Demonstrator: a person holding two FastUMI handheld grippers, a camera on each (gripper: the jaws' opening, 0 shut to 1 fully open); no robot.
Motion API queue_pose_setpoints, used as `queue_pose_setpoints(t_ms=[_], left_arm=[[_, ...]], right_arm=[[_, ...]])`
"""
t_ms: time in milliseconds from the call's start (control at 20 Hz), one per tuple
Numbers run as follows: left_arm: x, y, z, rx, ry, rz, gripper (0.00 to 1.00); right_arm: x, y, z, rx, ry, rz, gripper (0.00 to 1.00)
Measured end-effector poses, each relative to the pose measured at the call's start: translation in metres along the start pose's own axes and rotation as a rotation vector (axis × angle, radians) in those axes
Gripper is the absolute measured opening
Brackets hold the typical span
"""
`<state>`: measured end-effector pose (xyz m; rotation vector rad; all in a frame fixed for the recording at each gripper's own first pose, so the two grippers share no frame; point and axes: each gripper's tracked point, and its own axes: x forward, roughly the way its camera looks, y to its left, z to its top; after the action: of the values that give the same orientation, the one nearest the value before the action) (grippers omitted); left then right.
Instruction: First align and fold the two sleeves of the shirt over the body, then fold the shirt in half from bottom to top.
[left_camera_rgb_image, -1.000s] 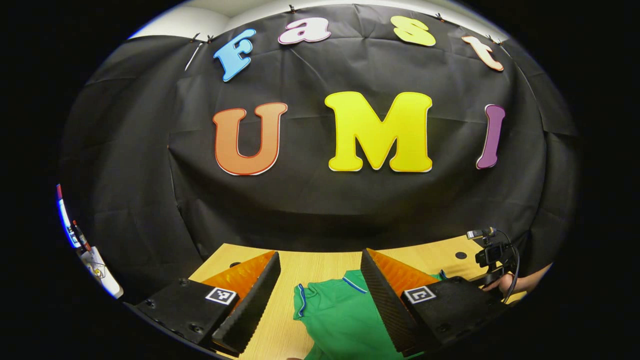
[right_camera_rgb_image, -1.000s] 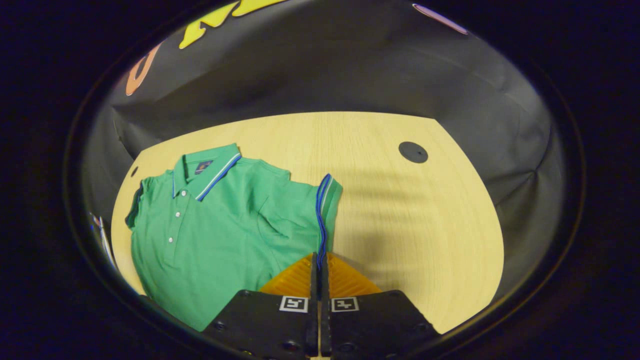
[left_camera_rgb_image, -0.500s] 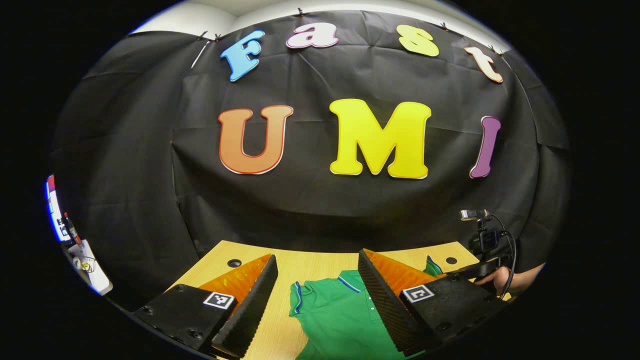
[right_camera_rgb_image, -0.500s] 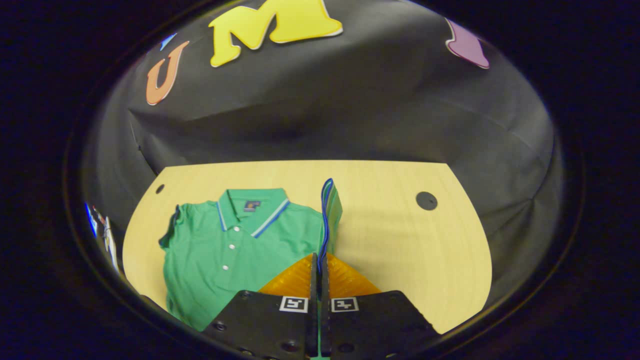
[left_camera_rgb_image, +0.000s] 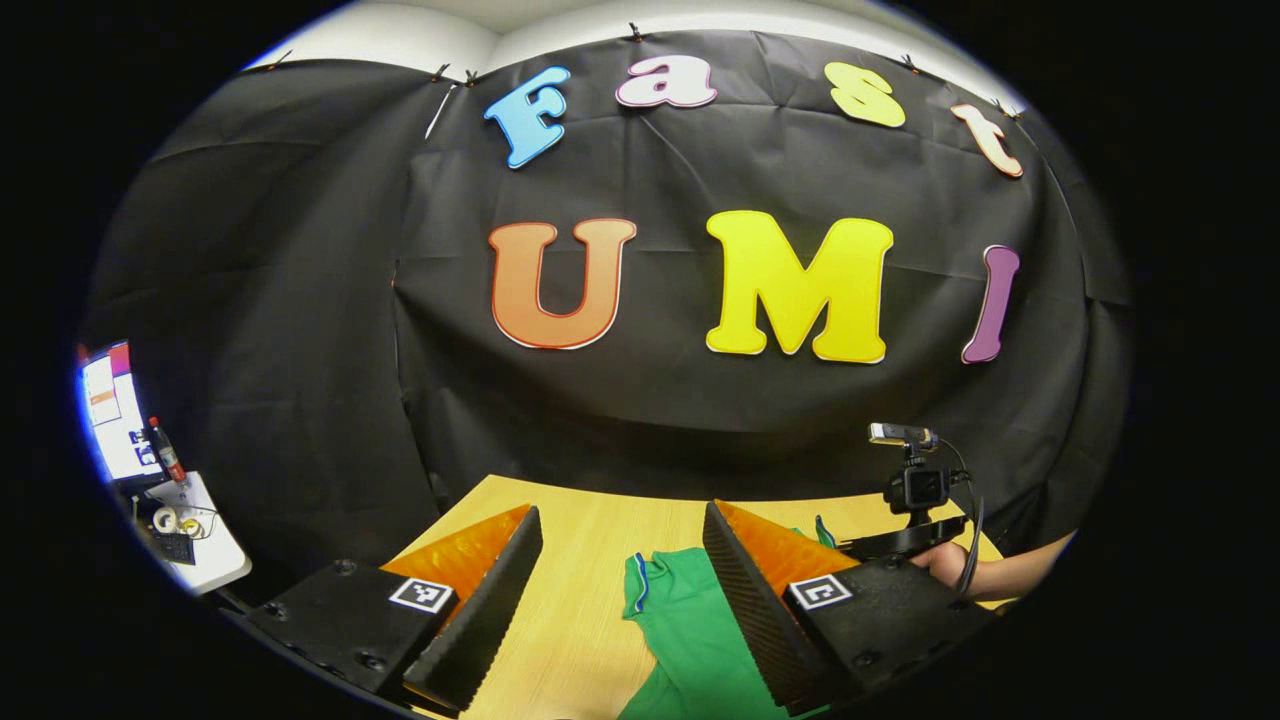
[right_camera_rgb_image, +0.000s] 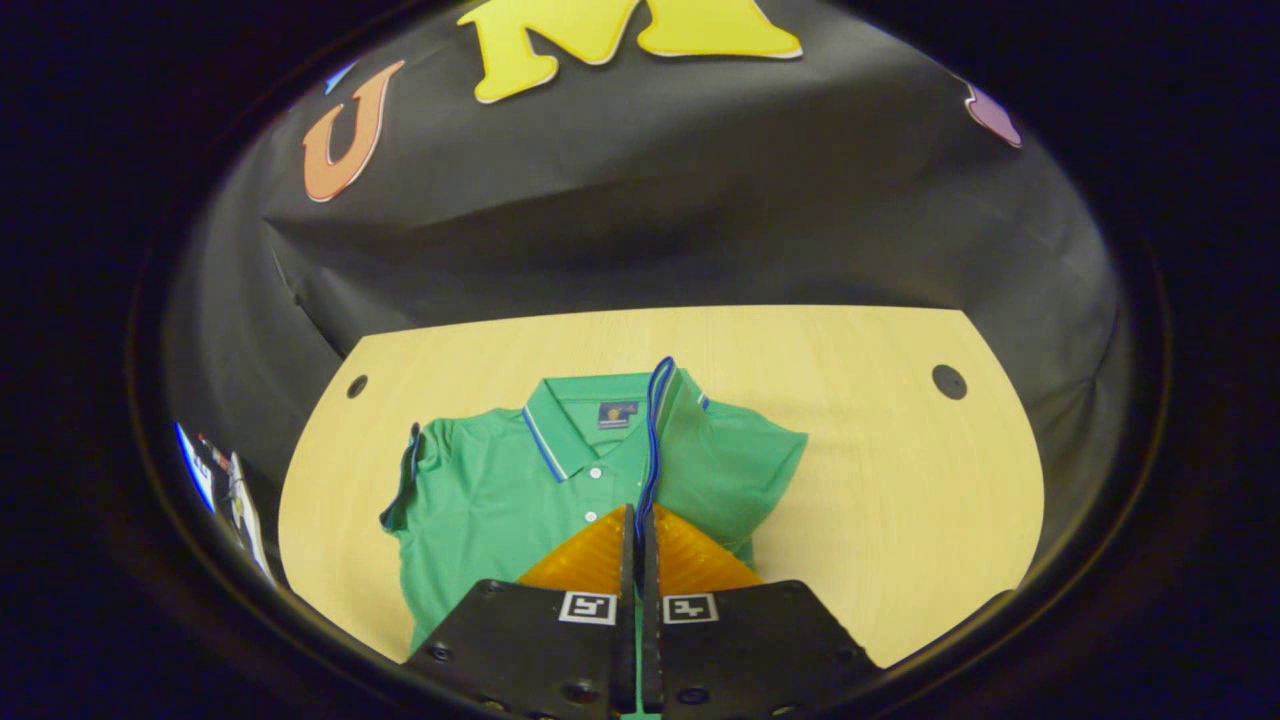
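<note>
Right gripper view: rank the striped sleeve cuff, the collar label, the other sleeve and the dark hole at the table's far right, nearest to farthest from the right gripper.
1. striped sleeve cuff: pinched in the right gripper, rising straight ahead.
2. collar label: just beyond, slightly left.
3. other sleeve: far left on the shirt.
4. dark hole: far right on the table.

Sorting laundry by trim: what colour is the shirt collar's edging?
Blue and white stripes on the green collar, clearest in the right gripper view.
</note>
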<state>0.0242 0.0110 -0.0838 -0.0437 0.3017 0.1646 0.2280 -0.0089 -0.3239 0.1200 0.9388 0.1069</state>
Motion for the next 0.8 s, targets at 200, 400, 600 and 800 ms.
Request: queue_pose_setpoints(t_ms=[200, 400, 600, 800], left_arm=[[0.000, 0.009, -0.004, -0.010, 0.013, 0.008, 1.00], [0.011, 0.000, -0.012, -0.013, 0.030, -0.049, 1.00], [0.040, -0.021, -0.039, 0.014, 0.094, -0.157, 1.00], [0.080, -0.029, -0.093, 0.018, 0.232, -0.193, 1.00]], right_arm=[[-0.017, 0.015, 0.003, -0.004, -0.043, 0.022, 0.58], [-0.069, 0.009, 0.004, -0.058, -0.141, -0.012, 0.88], [-0.136, 0.002, 0.005, -0.132, -0.266, -0.057, 0.96], [-0.187, -0.008, -0.005, -0.111, -0.320, -0.076, 0.92]])
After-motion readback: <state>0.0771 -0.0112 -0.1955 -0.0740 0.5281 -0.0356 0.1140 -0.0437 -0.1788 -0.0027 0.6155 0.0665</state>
